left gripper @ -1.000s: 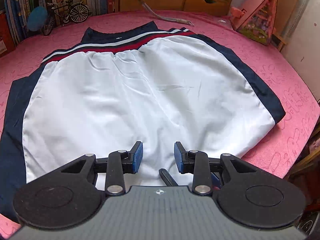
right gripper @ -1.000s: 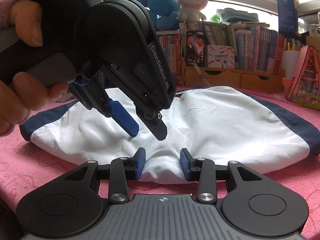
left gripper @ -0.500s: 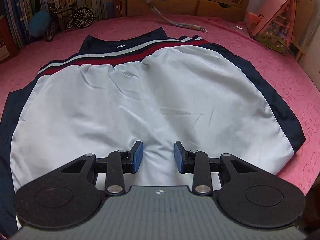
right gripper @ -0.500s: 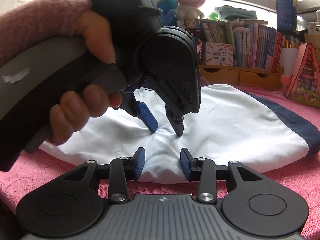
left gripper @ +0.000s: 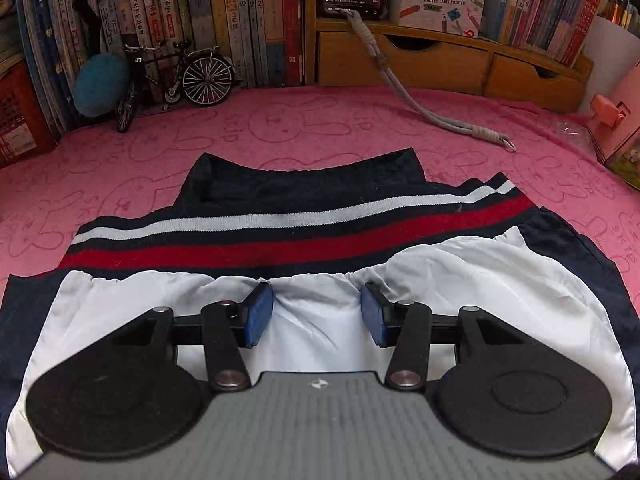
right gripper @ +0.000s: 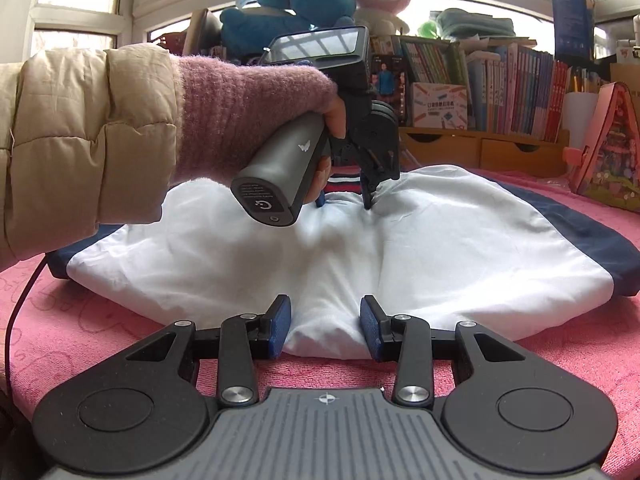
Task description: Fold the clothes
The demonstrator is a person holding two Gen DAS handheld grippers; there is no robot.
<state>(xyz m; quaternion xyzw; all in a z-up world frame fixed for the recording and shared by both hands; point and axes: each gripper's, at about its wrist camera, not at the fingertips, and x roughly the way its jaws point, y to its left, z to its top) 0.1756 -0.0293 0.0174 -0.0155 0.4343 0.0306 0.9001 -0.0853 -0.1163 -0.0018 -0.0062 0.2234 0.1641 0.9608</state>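
A jacket with a white body [left gripper: 460,280], navy sides and a red-and-white striped band [left gripper: 280,240] lies flat on the pink cover [left gripper: 320,128]. My left gripper [left gripper: 316,306] points down at the white cloth just below the striped band. Its jaws are opening, with a wrinkle of white cloth between the pads but not pinched. In the right wrist view the left gripper [right gripper: 344,202] stands at the jacket's far end, held by a hand in a pink cuff [right gripper: 240,112]. My right gripper [right gripper: 325,326] rests at the jacket's [right gripper: 440,248] near edge, open, with that edge between its pads.
Books, a miniature bicycle [left gripper: 180,80] and wooden drawers [left gripper: 440,60] line the back edge. A grey cord [left gripper: 424,112] trails onto the cover. A pink house-shaped box [right gripper: 604,148] stands at the right. Plush toys [right gripper: 288,4] sit on the shelf. A black cable [right gripper: 20,300] hangs at the left.
My left gripper has travelled across the white cloth from the near edge to the striped band, tilted further down, and its jaws have spread wider. The right gripper has kept still.
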